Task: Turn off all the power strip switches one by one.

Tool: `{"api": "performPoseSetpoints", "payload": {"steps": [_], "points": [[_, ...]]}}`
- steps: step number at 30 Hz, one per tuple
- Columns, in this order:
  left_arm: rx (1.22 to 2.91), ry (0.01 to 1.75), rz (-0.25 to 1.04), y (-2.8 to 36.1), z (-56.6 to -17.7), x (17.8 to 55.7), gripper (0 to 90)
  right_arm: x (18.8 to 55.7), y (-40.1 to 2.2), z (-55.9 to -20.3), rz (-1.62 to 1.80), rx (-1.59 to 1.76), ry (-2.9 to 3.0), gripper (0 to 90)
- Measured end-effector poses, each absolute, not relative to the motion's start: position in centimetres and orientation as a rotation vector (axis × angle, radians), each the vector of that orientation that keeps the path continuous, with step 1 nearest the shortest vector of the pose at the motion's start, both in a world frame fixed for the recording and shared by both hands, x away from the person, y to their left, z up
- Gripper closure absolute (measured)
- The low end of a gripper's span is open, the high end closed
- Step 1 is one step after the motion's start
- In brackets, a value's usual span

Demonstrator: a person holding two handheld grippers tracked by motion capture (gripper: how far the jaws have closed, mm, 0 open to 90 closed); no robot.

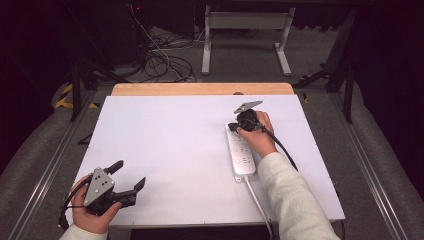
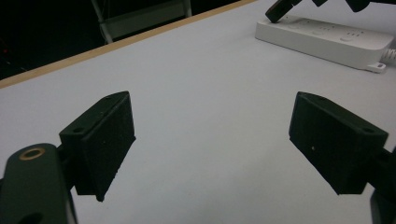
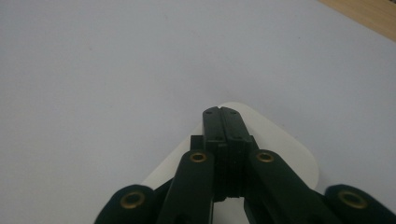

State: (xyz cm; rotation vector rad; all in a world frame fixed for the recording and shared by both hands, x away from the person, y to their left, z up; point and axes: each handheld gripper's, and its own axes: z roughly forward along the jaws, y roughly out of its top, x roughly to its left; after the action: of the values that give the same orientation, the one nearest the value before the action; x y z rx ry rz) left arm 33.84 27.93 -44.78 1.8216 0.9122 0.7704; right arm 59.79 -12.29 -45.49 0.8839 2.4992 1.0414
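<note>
From above, your right tool [image 1: 234, 126] presses the far end of the power strip [image 1: 240, 154] on the worktop [image 1: 165, 150].

Your left tool [image 2: 210, 140] is wide open, holding nothing.

Your right tool's own view shows it pinched closed, so you're probably pushing a switch; next, lift off gently.

Looks like a lab or robotics test room rather than a home. Dark, curtained surroundings on every side. A white work table [image 1: 165, 150] with a bare wooden edge [image 1: 200, 89] on the side far from both grippers. Beyond that edge, grey carpet strewn with loose cables [image 1: 165, 60] and the white metal legs of a frame [image 1: 245, 35]. Yellow-and-black hazard tape [image 1: 64, 96] on the floor, far beyond the left gripper [image 1: 129, 176]. Metal rails [image 1: 45, 175] flanking the table.
</note>
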Motion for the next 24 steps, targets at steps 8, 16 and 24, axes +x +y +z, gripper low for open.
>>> {"api": "performPoseSetpoints", "payload": {"steps": [8,16,24], "points": [[1.819,0.915,0.768,27.86,-44.79,33.8,14.7,59.75,-12.18,-45.48,1.035,0.892,2.498,90.0],[1.82,0.913,0.769,27.85,-44.77,33.77,14.8,59.69,-12.16,-45.52,1.038,0.913,2.488,90.0],[1.819,0.911,0.769,27.82,-44.73,33.73,14.7,59.58,-12.12,-45.56,1.037,0.929,2.479,90.0]]}}
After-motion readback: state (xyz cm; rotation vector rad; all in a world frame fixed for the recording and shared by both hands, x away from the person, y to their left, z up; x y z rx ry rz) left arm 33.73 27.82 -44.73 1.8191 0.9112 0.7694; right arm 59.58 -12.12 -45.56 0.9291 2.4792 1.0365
